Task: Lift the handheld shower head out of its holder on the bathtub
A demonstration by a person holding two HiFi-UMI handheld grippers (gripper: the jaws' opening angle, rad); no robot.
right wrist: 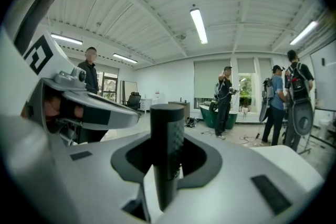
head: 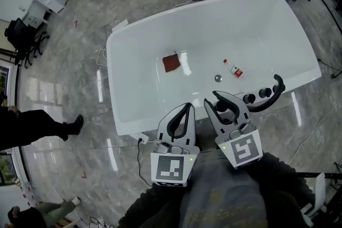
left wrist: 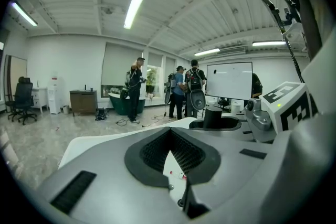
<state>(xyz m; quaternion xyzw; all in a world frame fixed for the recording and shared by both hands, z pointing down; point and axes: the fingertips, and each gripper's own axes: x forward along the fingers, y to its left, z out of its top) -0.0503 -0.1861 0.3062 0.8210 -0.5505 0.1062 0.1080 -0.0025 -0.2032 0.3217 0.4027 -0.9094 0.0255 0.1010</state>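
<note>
1. Head view, fixtures: a white bathtub [head: 133, 40] is filling the centre and reaching toward 1 o'clock. A red cloth [head: 171, 63] is lying on its bottom, and a small bottle [head: 233, 68] is lying at 3 o'clock of the cloth. The drain [head: 218, 78] is sitting at 7 o'clock of the bottle. Two black knobs [head: 256, 95] are standing on the near rim.
2. Head view, tools: the left gripper [head: 187, 109] is hovering over the near rim at 6 o'clock. The right gripper [head: 220, 101] is sitting just beside it at 3 o'clock. The black shower head [head: 272, 96] is curving from the right gripper's jaws toward 2 o'clock, past the knobs. Whether it is touching its holder cannot be told.
3. Left gripper view: the left gripper [left wrist: 169, 131] is showing its jaw tips meeting, with nothing between them. The shower head [left wrist: 213, 115] is standing upright at 2 o'clock, in the other tool's jaws. Several persons [left wrist: 184, 89] are standing in the background.
4. Right gripper view: the right gripper [right wrist: 167, 157] is clamping both jaws on the shower head [right wrist: 167, 128], which is rising upright between them. The left gripper [right wrist: 128, 112] is showing at 9 o'clock.
</note>
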